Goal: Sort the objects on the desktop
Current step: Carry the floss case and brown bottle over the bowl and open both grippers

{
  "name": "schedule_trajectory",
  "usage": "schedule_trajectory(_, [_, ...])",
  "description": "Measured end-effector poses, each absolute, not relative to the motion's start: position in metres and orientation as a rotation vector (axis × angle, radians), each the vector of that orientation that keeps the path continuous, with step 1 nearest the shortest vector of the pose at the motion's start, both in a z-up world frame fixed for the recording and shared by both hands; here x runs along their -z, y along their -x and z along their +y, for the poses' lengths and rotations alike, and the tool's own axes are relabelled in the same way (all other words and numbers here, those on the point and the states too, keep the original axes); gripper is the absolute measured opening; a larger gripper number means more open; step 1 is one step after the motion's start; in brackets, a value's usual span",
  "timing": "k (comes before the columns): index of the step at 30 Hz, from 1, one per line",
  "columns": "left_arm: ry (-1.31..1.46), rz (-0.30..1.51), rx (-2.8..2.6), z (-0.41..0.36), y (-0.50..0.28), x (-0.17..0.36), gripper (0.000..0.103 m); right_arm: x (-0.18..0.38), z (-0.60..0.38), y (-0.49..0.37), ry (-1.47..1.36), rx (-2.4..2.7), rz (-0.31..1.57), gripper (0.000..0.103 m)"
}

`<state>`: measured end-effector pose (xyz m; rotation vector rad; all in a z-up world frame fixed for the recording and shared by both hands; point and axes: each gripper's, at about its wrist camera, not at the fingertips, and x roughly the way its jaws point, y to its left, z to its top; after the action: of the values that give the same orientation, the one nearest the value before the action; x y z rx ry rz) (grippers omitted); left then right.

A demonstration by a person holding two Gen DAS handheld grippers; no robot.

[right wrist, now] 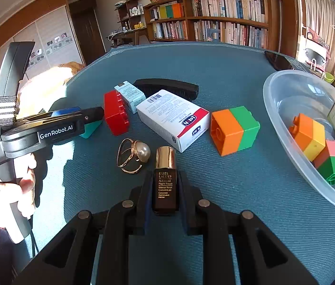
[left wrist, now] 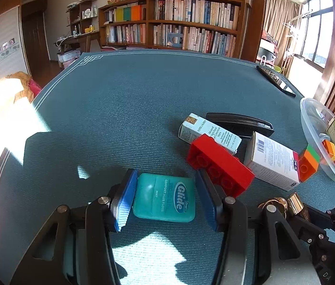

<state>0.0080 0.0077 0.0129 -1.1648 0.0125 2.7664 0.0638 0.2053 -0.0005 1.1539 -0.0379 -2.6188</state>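
Desktop objects lie scattered on the blue-green tabletop (left wrist: 124, 99), with one item between each pair of tongs. Left tongs (left wrist: 165, 196): spread wide around the teal floss container (left wrist: 165, 197), which lies flat on the tabletop; the blue pads (left wrist: 126, 200) stand at either side of it, and contact cannot be confirmed. Right tongs (right wrist: 165, 190): set narrow, with both fingers against the sides of the dark serum bottle (right wrist: 165, 185), which lies on the tabletop with its gold cap (right wrist: 165, 156) pointing away from the camera. Just left of the cap lies a gold pearl ring (right wrist: 133, 155). Beyond the ring and bottle, a white medicine box (right wrist: 172, 117) lies flat, with a red brick (right wrist: 116, 112) to its left, just beside the left tongs. Behind the red brick lies a pale blue Estée Lauder carton (left wrist: 209, 133), and behind that a black brush (right wrist: 167, 89). Right of the medicine box, close to its end, sits an orange-and-green block (right wrist: 235, 129). At the far right stands a clear plastic bowl (right wrist: 283, 90) containing an orange-and-yellow block (right wrist: 308, 136), a pink-and-green block (right wrist: 332, 160), part of a blue block at the edge of the view, and a card. A black phone (right wrist: 277, 60) lies near the far edge of the tabletop. A bookshelf (left wrist: 191, 21) stands against the wall beyond.
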Motion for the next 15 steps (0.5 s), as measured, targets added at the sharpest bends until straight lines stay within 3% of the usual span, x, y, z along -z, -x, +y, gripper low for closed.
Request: schedule_trajectory(15, [1.020,-0.042,-2.822,0.001,-0.029,-0.040,0.054,-0.018,0.221,-0.074,-0.999,2.673,-0.138,0.022])
